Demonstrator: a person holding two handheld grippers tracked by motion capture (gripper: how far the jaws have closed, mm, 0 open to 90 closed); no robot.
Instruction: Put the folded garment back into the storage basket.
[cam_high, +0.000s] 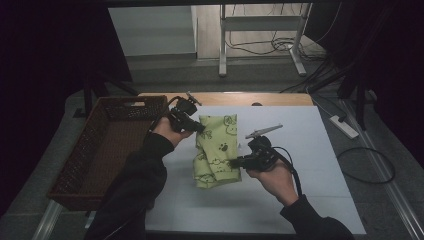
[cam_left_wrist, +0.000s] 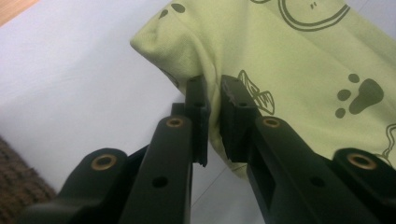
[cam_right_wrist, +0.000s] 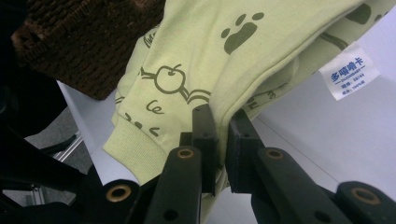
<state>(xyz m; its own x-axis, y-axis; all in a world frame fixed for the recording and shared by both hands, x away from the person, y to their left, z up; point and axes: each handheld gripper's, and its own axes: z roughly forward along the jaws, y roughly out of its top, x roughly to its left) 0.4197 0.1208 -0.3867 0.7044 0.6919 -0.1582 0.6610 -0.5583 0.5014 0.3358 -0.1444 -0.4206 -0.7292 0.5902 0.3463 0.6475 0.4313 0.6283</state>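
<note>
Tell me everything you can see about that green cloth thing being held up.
The green garment is a soft, pale lime knit printed with dark paw prints, apples and cartoon outlines. It has a ribbed cuff and a white sewn-in label with blue print. Folded and bunched, it hangs over the white table surface, beside the brown wicker basket. The left gripper pinches its upper edge; the right gripper pinches a lower fold.

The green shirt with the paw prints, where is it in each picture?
High view: the green shirt lies mid-table on the white sheet, between the two grippers.
Left gripper view: it fills the upper right, a fold pinched between the jaws.
Right gripper view: it spans the top and middle, its edge pinched between the jaws.
Shared landmark: the dark paw print.
</note>
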